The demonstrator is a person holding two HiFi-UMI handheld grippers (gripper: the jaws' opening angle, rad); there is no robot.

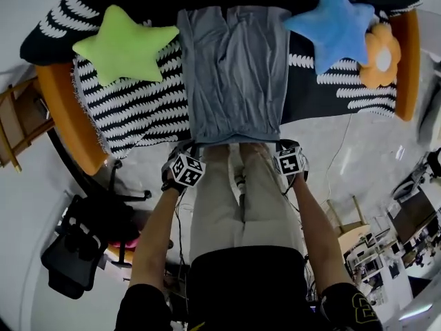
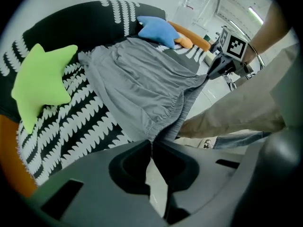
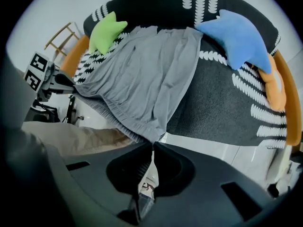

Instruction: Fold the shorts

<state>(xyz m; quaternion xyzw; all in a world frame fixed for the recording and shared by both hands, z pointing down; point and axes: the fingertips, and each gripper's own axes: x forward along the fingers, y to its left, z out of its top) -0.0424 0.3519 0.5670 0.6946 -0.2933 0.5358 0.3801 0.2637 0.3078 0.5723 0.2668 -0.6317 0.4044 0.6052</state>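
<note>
Since both sets of jaws are pinched fully closed on the waistband corners, we hold the shorts taut and flat on the striped blanket. The left gripper is at their 7 o'clock and the right gripper at 5 o'clock, probably for folding toward 12.

Likely a lab or office staged as a living room. An orange sofa with a zigzag blanket and star cushions stands on a glossy white floor. An office chair sits before the sofa's left end, and cluttered desks before its right.
</note>
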